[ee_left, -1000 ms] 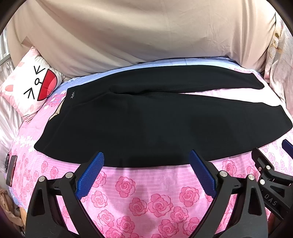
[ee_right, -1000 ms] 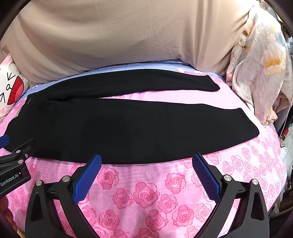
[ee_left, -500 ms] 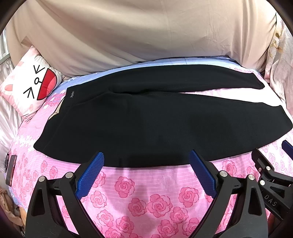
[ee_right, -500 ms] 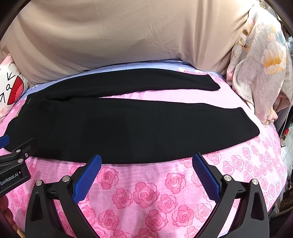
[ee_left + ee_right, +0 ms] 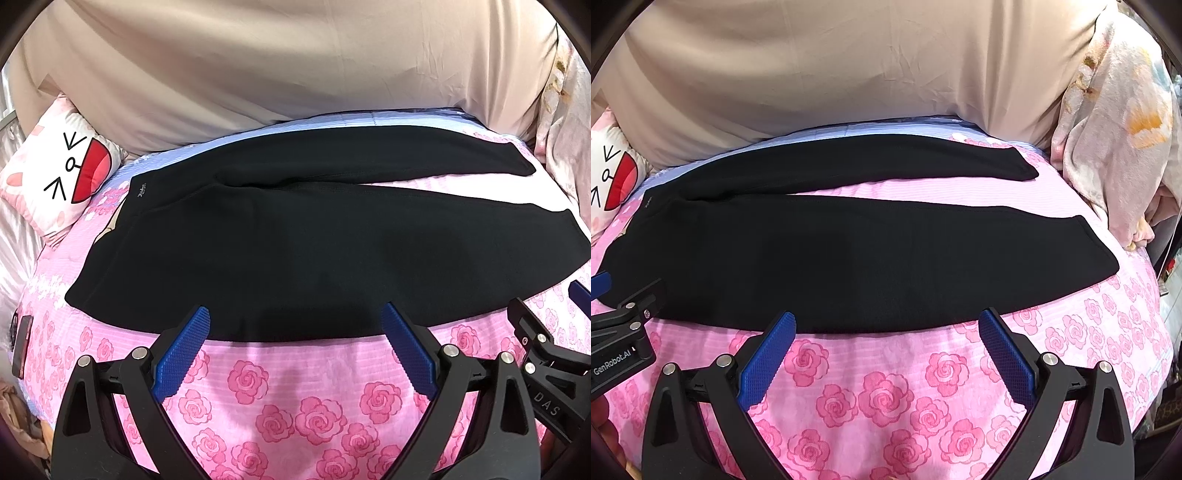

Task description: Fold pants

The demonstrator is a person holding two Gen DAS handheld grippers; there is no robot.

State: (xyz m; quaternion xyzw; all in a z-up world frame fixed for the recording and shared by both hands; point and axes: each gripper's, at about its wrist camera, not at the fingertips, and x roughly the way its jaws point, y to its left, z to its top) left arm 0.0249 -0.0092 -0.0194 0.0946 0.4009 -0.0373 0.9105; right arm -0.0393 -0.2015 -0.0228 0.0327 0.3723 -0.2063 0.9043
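Black pants [image 5: 280,243] lie spread flat on a bed with a pink rose-print sheet [image 5: 310,402], waistband to the left, both legs running right and splayed apart. The same pants [image 5: 820,254] fill the middle of the right wrist view. My left gripper [image 5: 295,325] hovers open just before the near hem edge, close to the waist end, with nothing between its blue pads. My right gripper [image 5: 886,328] is open too, over the near edge of the near leg. Each gripper shows at the other view's side edge.
A cartoon-face pillow [image 5: 62,181] leans at the bed's left head corner. A beige sheet [image 5: 280,62] hangs behind the bed. A pale floral blanket [image 5: 1115,140] is heaped at the right. A dark phone [image 5: 22,343] lies at the left bed edge.
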